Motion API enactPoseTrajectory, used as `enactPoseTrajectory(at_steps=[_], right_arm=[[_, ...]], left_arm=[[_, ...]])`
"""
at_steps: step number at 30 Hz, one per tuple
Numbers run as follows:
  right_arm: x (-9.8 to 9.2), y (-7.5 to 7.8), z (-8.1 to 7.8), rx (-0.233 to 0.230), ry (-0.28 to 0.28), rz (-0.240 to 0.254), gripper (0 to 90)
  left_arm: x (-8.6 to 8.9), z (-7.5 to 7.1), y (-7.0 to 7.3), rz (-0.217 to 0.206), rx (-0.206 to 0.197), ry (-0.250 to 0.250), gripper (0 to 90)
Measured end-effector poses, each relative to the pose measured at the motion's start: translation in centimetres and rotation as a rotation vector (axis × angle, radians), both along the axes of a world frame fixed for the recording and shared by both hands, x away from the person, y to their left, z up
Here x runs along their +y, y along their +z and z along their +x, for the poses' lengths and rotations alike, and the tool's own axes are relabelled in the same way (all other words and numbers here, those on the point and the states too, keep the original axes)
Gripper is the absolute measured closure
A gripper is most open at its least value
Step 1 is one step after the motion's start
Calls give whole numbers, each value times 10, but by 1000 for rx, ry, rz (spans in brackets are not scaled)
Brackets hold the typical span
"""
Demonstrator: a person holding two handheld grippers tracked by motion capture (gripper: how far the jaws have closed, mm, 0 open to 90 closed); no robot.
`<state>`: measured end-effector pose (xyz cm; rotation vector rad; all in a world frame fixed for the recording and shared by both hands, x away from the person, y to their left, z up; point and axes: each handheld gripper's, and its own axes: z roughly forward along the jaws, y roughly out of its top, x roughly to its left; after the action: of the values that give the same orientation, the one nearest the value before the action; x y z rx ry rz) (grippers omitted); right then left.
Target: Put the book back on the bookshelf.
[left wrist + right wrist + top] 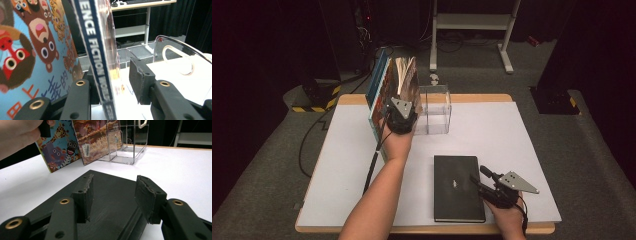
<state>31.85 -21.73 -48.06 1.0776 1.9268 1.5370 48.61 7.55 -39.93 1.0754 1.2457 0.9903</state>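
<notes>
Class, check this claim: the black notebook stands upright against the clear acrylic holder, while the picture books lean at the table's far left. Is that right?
Not quite. The black notebook lies flat on the white table, near its front edge and well apart from the clear acrylic holder; the high view shows it. The picture books do lean at the far left, beside the holder.

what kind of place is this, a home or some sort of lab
Probably a lab or recording studio, not a home: black curtains surround a lone white table, a hazard-striped stand base sits on grey carpet, cables trailing nearby.
</notes>
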Motion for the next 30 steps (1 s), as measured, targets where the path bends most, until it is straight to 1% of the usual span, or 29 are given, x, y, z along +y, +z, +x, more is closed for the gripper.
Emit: enactPoseTrajectory(at_steps=[5, 9, 13, 18, 21, 22, 24, 26, 30], right_arm=[[1, 0, 0, 0, 1, -3, 486], [0, 0, 0, 1, 1, -4, 487], [1, 0, 0, 1, 2, -6, 487], [1, 0, 0, 2, 3, -8, 487], [1, -1, 0, 3, 4, -9, 487], [2, -1, 0, 4, 4, -8, 487], [2, -1, -1, 3, 5, -9, 487], [2, -1, -1, 2, 5, -8, 488], [3, -1, -1, 4, 7, -9, 488]], left_arm=[[2, -5, -1, 6, 5, 1, 622], [0, -8, -1, 5, 1, 4, 618], [-1, -12, -2, 15, 2, 2, 616], [-1, -16, -2, -2, 8, -3, 595], [-2, -19, -2, 4, 11, -1, 584], [-2, -20, -2, 0, 10, -2, 582], [-2, -22, -2, 7, 20, -9, 569], [-2, -24, -2, 6, 18, -7, 552], [-1, -27, -4, 2, 29, -5, 539]])
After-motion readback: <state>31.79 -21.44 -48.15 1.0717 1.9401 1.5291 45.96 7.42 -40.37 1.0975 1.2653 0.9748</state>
